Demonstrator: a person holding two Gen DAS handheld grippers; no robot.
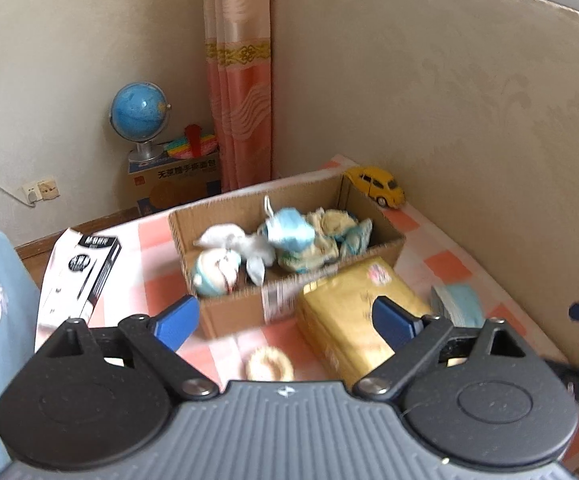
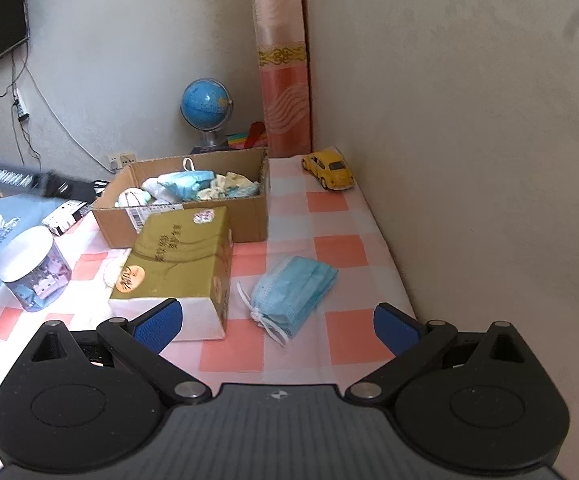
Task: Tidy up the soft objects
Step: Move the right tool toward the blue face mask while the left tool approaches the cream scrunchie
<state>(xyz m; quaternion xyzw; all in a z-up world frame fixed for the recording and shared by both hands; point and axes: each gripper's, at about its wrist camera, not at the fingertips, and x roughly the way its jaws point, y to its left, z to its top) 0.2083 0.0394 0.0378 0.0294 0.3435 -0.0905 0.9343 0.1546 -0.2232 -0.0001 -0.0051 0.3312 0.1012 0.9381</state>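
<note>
Checked cloth covers surface. Cardboard box near far edge; tissue pack touching its front; blue masks beside pack; toy car in far right corner; clear jar at left.

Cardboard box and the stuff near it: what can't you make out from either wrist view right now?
- Cardboard box contents, left wrist: motion blur; only soft blue, white and cream bundles show.
- Box floor, right wrist: hidden by its near wall and the tissue pack.
- Pale ring-shaped item, left wrist: blurred, cut off by the left gripper body.
- Jar contents, right wrist: too small.
</note>
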